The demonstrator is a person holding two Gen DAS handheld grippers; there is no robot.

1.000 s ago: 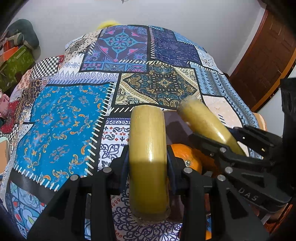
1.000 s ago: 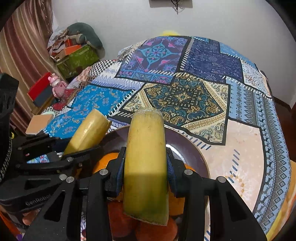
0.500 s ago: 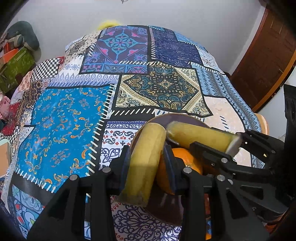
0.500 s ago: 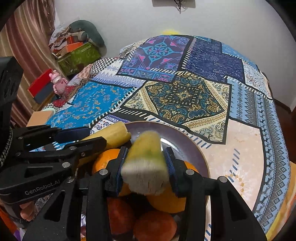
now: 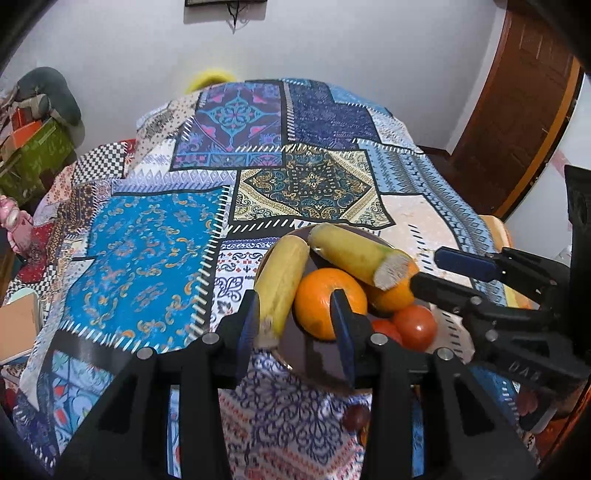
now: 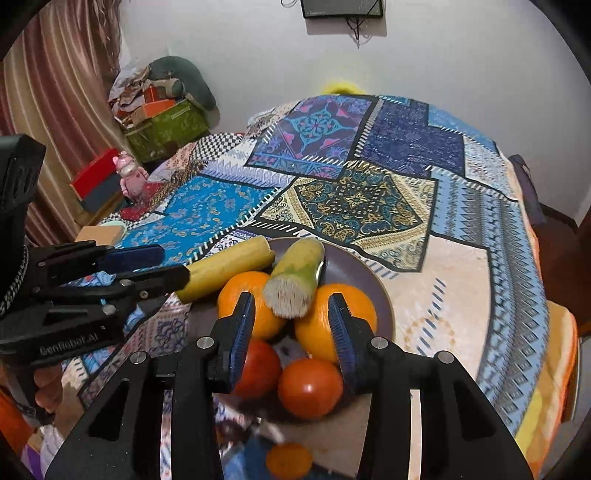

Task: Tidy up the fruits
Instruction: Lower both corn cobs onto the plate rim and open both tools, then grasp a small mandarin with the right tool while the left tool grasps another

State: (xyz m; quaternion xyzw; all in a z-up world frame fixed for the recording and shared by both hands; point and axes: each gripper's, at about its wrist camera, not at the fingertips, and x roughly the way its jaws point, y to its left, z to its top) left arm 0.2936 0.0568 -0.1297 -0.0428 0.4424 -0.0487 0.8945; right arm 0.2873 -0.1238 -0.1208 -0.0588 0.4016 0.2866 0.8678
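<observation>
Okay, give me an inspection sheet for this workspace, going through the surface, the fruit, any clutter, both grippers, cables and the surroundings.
Surface: patchwork cloth covers the table.
Job's things: brown plate holds two oranges, two tomatoes and two yellow banana pieces; the left piece overhangs the rim.
Clutter: small orange fruit and dark round fruit on the cloth off the plate.
Grippers: left gripper open, one pad by the left piece; right gripper open, empty.
Cables: wires hang below a wall-mounted item.
Surroundings: green box, pink toy, curtain, wooden door.
</observation>
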